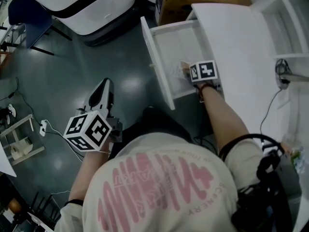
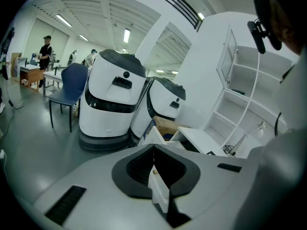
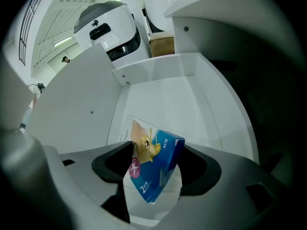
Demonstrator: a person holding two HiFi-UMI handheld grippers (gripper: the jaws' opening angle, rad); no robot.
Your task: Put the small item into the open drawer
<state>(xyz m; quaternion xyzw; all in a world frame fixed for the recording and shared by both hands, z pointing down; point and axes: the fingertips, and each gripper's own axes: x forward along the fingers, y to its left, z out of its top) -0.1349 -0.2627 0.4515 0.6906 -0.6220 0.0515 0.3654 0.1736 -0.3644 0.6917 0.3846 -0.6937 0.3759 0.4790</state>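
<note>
Right gripper (image 3: pixel 158 148): stands wide open around tilted blue box (image 3: pixel 154 172), not clamping it, over white drawer (image 3: pixel 165 94). Left gripper (image 2: pixel 154 164): sits closed, empty.

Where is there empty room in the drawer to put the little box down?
Most of the drawer floor is bare: the whole stretch from the blue box up to the far end, and on both sides of it. The only crowded spot is the near end, where the box is tilted between the open jaws of the right gripper.
</note>
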